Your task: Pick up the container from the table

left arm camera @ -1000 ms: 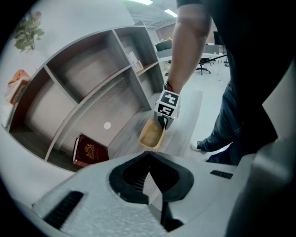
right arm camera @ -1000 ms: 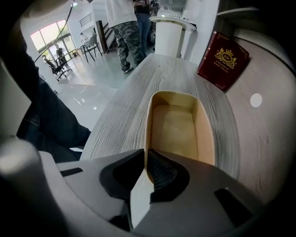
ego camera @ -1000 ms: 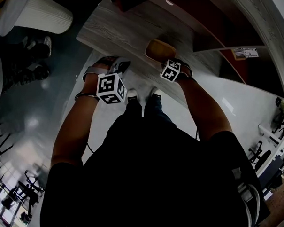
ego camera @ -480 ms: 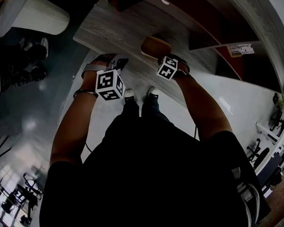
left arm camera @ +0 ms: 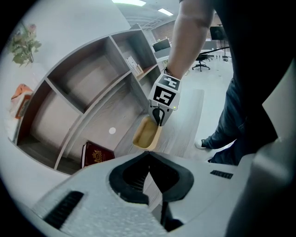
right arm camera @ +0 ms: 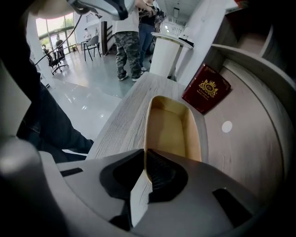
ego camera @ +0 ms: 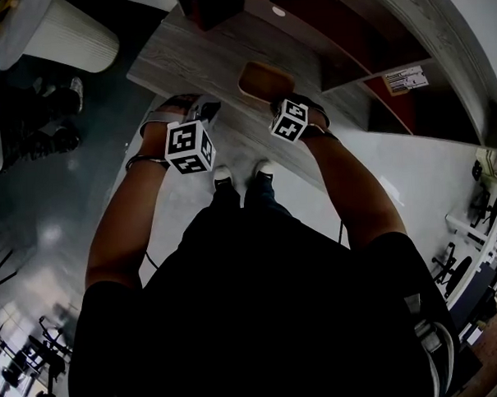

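A tan, oblong open container (ego camera: 262, 76) rests on the grey wood table (ego camera: 195, 58). My right gripper (ego camera: 277, 102) is shut on its near rim. In the right gripper view the rim's thin wall (right arm camera: 145, 152) runs straight between the closed jaws, and the empty inside of the container (right arm camera: 172, 129) stretches away from them. Whether the base is off the table cannot be told. My left gripper (ego camera: 205, 113) hangs at the table's near edge, left of the container, jaws together on nothing (left arm camera: 149, 167). The left gripper view shows the container (left arm camera: 147, 134) under the right gripper (left arm camera: 158, 121).
A dark red book (right arm camera: 206, 89) lies beyond the container near the shelf unit (left arm camera: 92, 92) that curves round the table's back. A small white disc (right arm camera: 226, 126) sits on the tabletop. People (right arm camera: 127, 37) stand by a white pedestal (right arm camera: 166, 55) on the glossy floor.
Both grippers and the container have drifted slightly up and left in the head view. The right gripper has kept its hold on the rim; the left stays shut and empty.
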Available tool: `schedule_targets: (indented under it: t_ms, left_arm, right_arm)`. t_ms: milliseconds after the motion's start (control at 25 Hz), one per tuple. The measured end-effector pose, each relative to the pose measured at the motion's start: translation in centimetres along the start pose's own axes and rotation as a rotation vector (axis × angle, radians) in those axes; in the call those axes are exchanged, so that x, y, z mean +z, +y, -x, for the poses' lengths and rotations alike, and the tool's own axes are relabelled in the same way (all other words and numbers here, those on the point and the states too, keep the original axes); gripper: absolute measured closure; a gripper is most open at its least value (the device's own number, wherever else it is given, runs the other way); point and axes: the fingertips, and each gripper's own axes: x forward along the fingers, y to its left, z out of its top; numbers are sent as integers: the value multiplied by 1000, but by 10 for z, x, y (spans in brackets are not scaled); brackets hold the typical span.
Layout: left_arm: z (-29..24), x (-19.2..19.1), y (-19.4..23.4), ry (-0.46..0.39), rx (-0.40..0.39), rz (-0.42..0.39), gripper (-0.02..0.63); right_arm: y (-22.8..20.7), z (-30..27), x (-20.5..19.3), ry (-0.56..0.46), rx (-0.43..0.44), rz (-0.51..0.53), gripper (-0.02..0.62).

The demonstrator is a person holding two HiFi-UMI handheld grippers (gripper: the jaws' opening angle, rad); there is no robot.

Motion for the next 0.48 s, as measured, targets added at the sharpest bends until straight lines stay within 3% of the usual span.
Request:
schedule_targets:
  t_ms: [480]
  left_arm:
    - [34,14,-1,-12,41,-45,591]
  right_arm:
    - [-8,62,10,-20,-97,9,569]
